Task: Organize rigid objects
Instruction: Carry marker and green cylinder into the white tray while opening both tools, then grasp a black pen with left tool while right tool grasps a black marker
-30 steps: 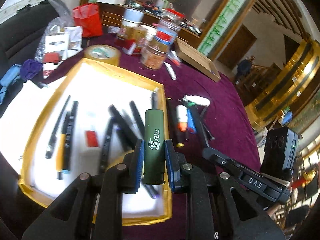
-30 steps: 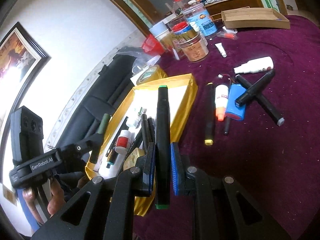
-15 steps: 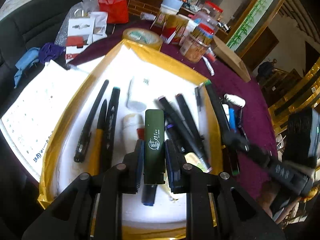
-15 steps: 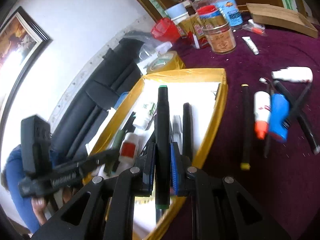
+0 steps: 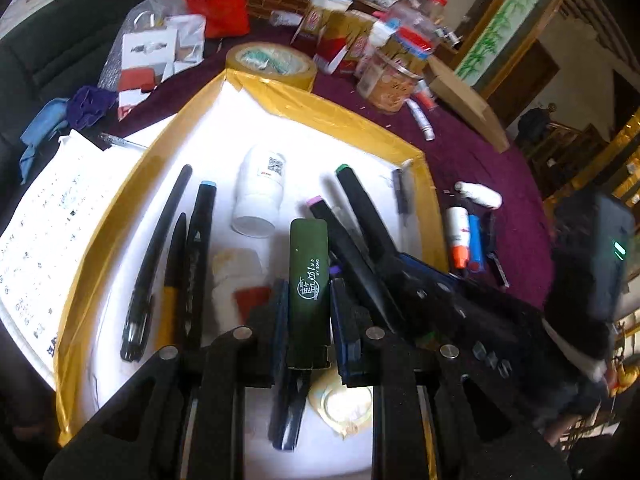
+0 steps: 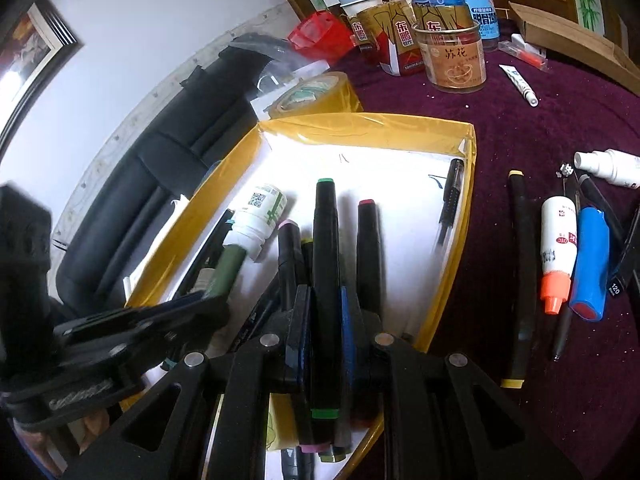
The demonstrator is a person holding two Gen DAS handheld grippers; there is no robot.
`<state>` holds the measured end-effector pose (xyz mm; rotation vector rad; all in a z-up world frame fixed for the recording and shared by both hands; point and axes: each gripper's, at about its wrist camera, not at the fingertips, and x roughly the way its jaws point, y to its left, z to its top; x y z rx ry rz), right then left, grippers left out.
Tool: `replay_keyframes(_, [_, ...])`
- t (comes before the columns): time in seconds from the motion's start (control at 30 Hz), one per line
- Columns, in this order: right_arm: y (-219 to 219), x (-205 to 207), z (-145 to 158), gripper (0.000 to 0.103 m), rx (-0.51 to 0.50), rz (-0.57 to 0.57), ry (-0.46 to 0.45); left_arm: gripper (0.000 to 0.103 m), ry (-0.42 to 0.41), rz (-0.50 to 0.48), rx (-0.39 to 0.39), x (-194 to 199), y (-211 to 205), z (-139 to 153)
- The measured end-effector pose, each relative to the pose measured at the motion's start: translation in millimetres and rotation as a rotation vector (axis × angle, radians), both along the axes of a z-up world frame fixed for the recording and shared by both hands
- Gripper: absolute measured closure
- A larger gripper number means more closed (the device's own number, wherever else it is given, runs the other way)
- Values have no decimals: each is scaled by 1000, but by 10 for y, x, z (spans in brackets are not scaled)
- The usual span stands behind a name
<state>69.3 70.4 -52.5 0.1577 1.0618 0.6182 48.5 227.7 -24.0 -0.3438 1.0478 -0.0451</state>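
Note:
A yellow-rimmed tray [image 5: 340, 116] with a white floor holds several pens and markers and a white bottle [image 5: 258, 192]. My left gripper [image 5: 309, 316] is shut on a dark green tube [image 5: 309, 276] low over the tray's middle. My right gripper [image 6: 325, 320] is shut on a black marker with green caps [image 6: 325, 264], low over the tray's right part among other markers; that marker also shows in the left wrist view [image 5: 362, 216]. The left gripper with the green tube shows in the right wrist view [image 6: 224, 276].
On the purple cloth right of the tray [image 6: 448, 292] lie a yellow-capped black marker [image 6: 520, 264], a white tube with orange cap [image 6: 554, 256], a blue tube [image 6: 590, 264] and a white spray bottle [image 6: 608, 168]. A tape roll [image 5: 272, 64], jars [image 6: 452, 60] and a cardboard box [image 5: 468, 108] stand behind.
Both grippers have come lower and closer over the tray with their objects still held. The right gripper has moved in beside the left one.

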Motion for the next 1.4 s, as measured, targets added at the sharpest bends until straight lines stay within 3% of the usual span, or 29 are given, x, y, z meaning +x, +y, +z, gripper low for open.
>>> replay_keyframes(0.2, [16, -31, 31, 85, -14, 16, -7, 85, 21, 9, 20, 109, 6, -75])
replay_keyframes(0.3, [-125, -82, 124, 66, 44, 21, -13, 71, -3, 25, -6, 41, 44, -28])
replay_keyframes(0.43, [-442, -198, 315, 65, 139, 20, -30, 54, -88, 28, -12, -141, -22, 138])
replay_keyframes(0.63, [-1252, -201, 456, 65, 186, -88, -51, 53, -171, -91, -49, -284, -460, 322])
replay_keyframes(0.83, [-1946, 308, 241, 66, 149, -309, 67, 53, -177, -192, -83, -299, -893, 360])
replay_keyframes(0.97, [-2067, 701, 87, 66, 144, -385, 142, 53, -158, -221, -67, -333, -1077, 341])
replay_keyframes(1.2, [-2021, 984, -207, 66, 84, -445, 240, 53, -148, -243, -54, -396, -1230, 346])
replay_keyframes(1.33, [-2126, 900, -253, 85, 99, -455, 243, 53, -143, -266, -41, -377, -1357, 333])
replay_keyframes(1.4, [-2255, 815, -269, 89, 137, -443, 272, 53, -136, -281, -38, -355, -1439, 320])
